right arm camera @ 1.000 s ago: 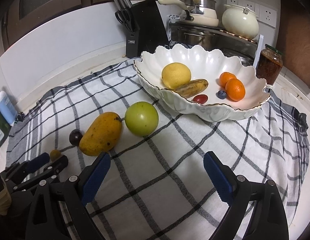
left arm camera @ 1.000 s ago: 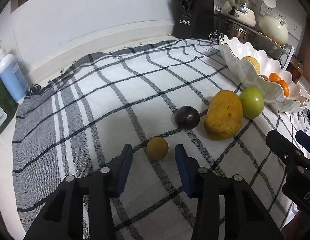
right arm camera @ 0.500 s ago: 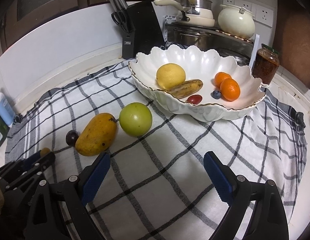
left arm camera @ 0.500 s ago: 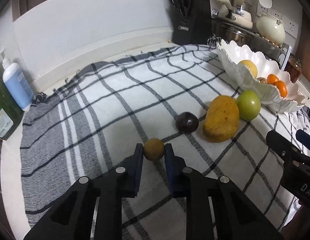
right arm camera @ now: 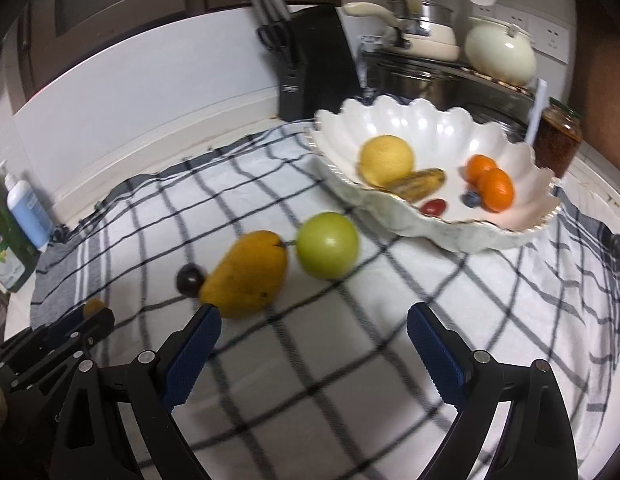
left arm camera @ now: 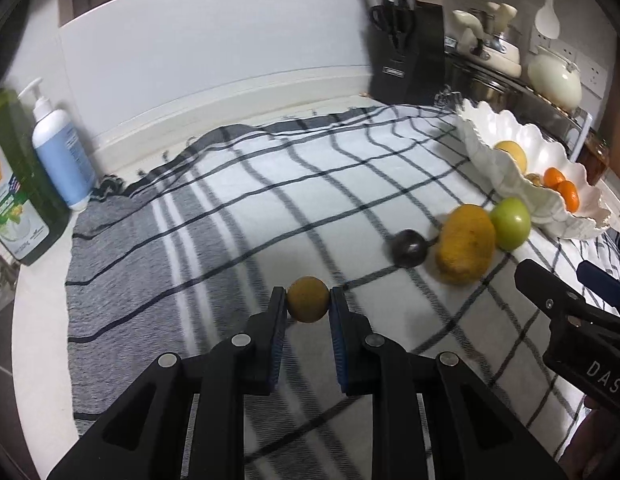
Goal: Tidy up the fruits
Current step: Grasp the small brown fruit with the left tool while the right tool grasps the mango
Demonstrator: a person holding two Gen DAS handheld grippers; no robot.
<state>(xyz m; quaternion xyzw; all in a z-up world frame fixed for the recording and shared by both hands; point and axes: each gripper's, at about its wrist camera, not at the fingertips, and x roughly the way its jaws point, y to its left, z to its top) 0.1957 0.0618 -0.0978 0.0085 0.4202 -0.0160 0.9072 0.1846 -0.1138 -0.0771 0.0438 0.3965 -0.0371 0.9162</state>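
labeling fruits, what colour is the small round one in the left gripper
Brownish yellow small round fruit, held by the left gripper; left wrist view.

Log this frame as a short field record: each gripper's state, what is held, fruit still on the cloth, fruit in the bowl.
left gripper: shut on small brown-yellow round fruit
right gripper: open, holding nothing
on checked cloth: mango, green apple, dark plum
in scalloped white bowl: yellow round fruit, small banana, two oranges, red fruit, blueberry
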